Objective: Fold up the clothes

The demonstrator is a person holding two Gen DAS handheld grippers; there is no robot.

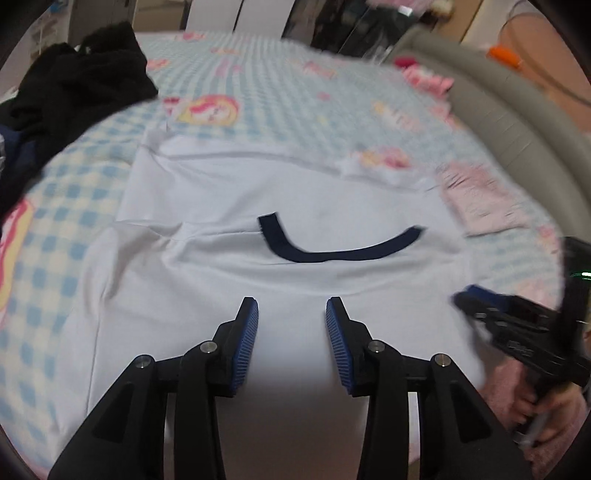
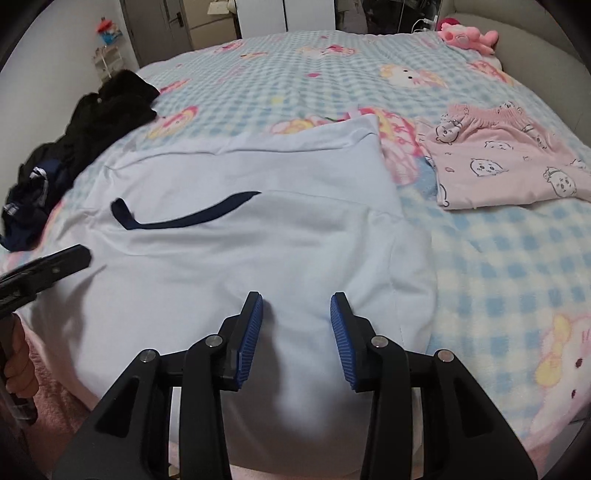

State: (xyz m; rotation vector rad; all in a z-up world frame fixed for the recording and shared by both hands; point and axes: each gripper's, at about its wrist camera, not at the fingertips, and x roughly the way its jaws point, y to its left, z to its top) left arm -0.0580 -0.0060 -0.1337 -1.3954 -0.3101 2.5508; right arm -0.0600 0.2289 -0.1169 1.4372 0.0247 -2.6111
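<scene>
White shirt with navy collar lies spread on the bed, near edge draped over the side toward the cameras, far part folded back with a sleeve corner sticking up at right. Blanket is blue-white check with pink cartoon prints. Left gripper sits just above the shirt's near part, jaws parted, blue pads visible, nothing between them; left view is motion-blurred. Right gripper also has its jaws apart, tips at or just over the cloth near the shirt's right hem, no fabric pinched; cannot tell if tips touch. Each gripper shows in the other's view at the frame edge, with a hand on the right grip. Pink pajama piece with small cartoon faces lies folded right of the shirt, apart from it. Black clothes pile at the bed's left edge, with a navy garment beside it. Pink plush at the far right corner.
</scene>
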